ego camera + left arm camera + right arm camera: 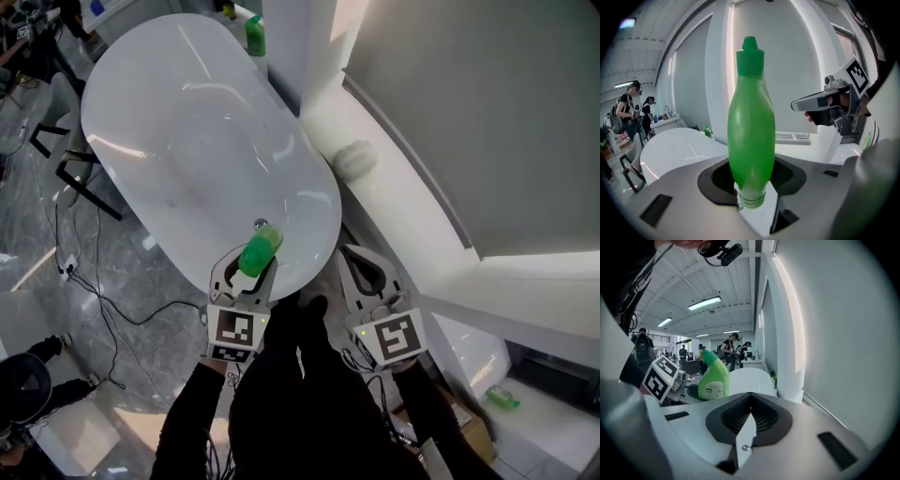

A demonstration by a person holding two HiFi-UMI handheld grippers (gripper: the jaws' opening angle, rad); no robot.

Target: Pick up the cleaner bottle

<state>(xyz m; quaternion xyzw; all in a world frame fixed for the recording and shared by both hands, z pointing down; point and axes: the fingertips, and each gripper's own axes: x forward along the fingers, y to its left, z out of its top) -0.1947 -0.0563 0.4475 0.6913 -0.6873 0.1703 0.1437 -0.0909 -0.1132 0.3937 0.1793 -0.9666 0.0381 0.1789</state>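
Note:
The cleaner bottle (260,249) is bright green with a green cap. It stands upright between the jaws of my left gripper (246,264), which is shut on its lower body, above the near rim of the white bathtub (187,122). In the left gripper view the bottle (751,126) fills the middle, its neck pointing up. My right gripper (361,267) hangs just to the right of it, with its jaws together and nothing between them. From the right gripper view the bottle (713,378) shows at the left, beside the left gripper's marker cube (660,378).
A second green bottle (255,36) stands on the ledge at the tub's far end. A white wall and sill (394,159) run along the right. Cables (103,300) lie on the grey floor at the left. Another green bottle (502,397) lies at the lower right.

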